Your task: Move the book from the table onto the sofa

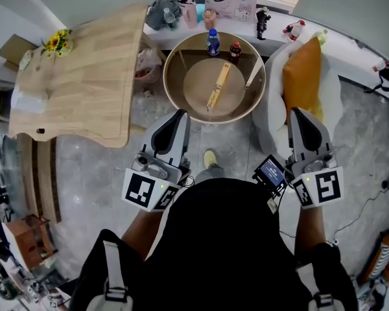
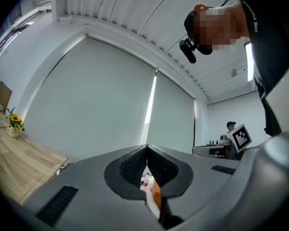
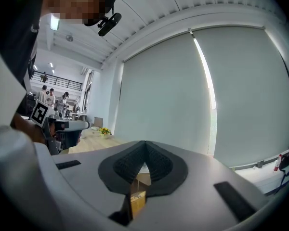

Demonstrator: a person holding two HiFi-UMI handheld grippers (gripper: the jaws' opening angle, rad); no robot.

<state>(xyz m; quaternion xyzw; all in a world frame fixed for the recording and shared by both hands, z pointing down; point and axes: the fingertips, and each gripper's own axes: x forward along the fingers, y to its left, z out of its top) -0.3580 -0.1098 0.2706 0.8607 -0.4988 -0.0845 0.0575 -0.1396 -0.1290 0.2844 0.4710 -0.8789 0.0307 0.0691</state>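
A narrow yellow book (image 1: 218, 86) lies in the middle of the round rimmed table (image 1: 175, 89) straight ahead of me. To its right is the white sofa chair (image 1: 272, 115) with an orange cushion (image 1: 302, 80). My left gripper (image 1: 180, 114) is held just short of the table's near rim, jaws together and empty. My right gripper (image 1: 296, 111) hovers over the sofa's front edge, also shut with nothing in it. In the left gripper view the pads (image 2: 135, 165) meet at the tip. In the right gripper view the pads (image 3: 156, 162) meet too.
On the round table's far side stand a water bottle (image 1: 212, 42) and a dark red-capped bottle (image 1: 235, 50). A long wooden table (image 1: 84, 76) with sunflowers (image 1: 57, 41) fills the left. A cluttered white ledge (image 1: 272, 18) runs behind. My shoe (image 1: 209, 158) is on the grey floor.
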